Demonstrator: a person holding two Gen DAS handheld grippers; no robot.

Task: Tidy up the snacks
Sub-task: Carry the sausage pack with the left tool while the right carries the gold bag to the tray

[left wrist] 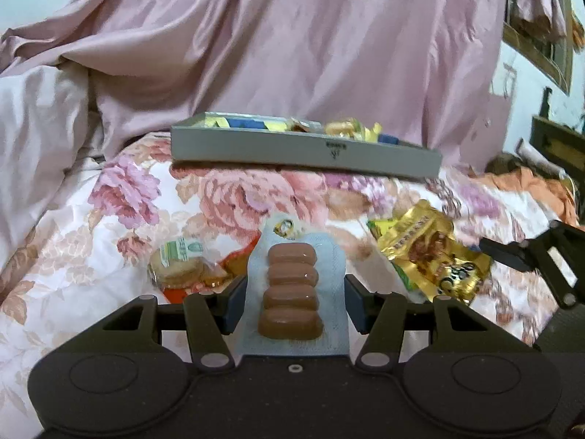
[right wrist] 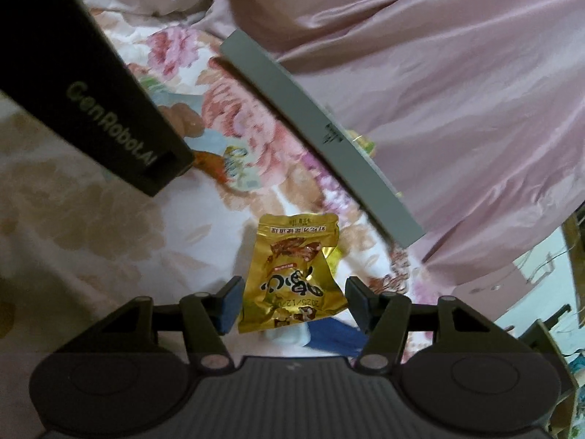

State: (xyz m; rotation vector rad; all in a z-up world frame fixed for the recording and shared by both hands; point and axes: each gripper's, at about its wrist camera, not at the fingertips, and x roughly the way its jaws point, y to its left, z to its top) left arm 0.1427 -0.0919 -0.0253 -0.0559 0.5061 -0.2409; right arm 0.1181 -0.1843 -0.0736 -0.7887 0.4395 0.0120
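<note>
Sausage pack (left wrist: pixel 292 289) sits between spread left fingers (left wrist: pixel 234 300), level above bedspread (left wrist: pixel 91 248).

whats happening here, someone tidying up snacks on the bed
Yes. A person holds a hand-held gripper in each hand over a floral bedspread. The left hand-held gripper is open around a pack of brown sausages; the right hand-held gripper is open around a gold snack packet. Neither is clamped. A grey tray behind already holds wrapped snacks, and a round biscuit pack lies loose.
</note>
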